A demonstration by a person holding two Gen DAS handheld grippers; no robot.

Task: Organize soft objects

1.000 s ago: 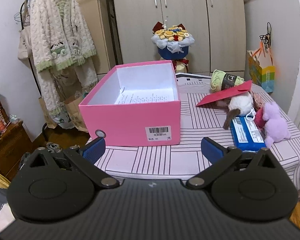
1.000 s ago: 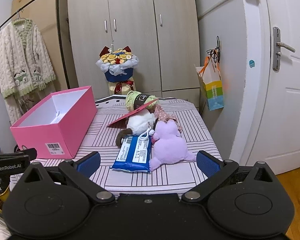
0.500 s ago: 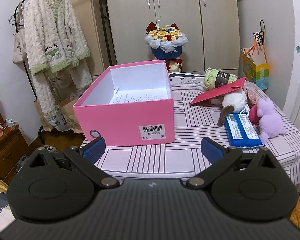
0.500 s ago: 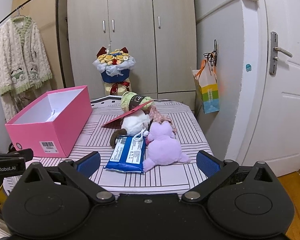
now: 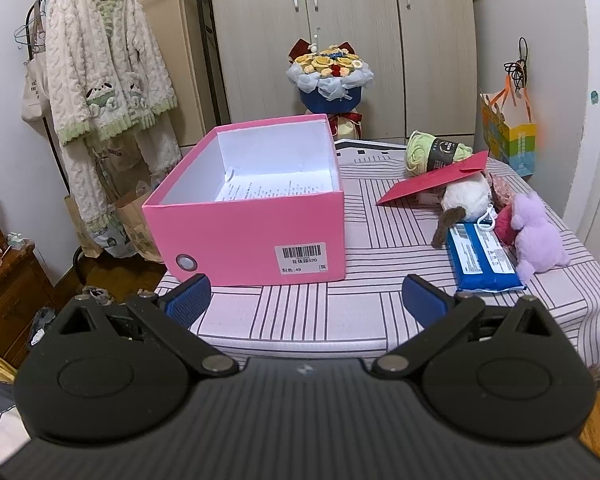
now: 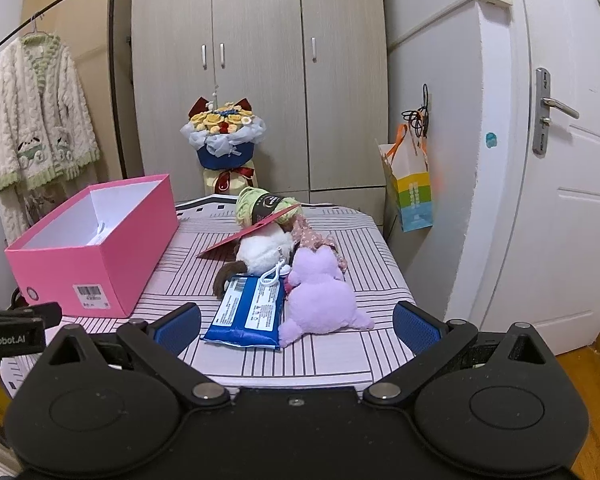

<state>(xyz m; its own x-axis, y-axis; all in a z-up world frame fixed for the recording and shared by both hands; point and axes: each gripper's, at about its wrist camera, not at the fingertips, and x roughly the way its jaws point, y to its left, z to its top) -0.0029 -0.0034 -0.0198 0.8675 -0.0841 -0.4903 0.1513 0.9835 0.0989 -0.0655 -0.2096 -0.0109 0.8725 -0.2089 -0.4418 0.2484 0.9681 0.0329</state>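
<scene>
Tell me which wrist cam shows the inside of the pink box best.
Left wrist. The pink box sits straight ahead there, and you see down onto its white floor and the printed paper lying on it. In the right wrist view the box is off to the left, showing mostly outer walls and a sliver of interior.

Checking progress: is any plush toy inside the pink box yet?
No, the pink box holds only a printed sheet; the purple plush lies on the table.
</scene>
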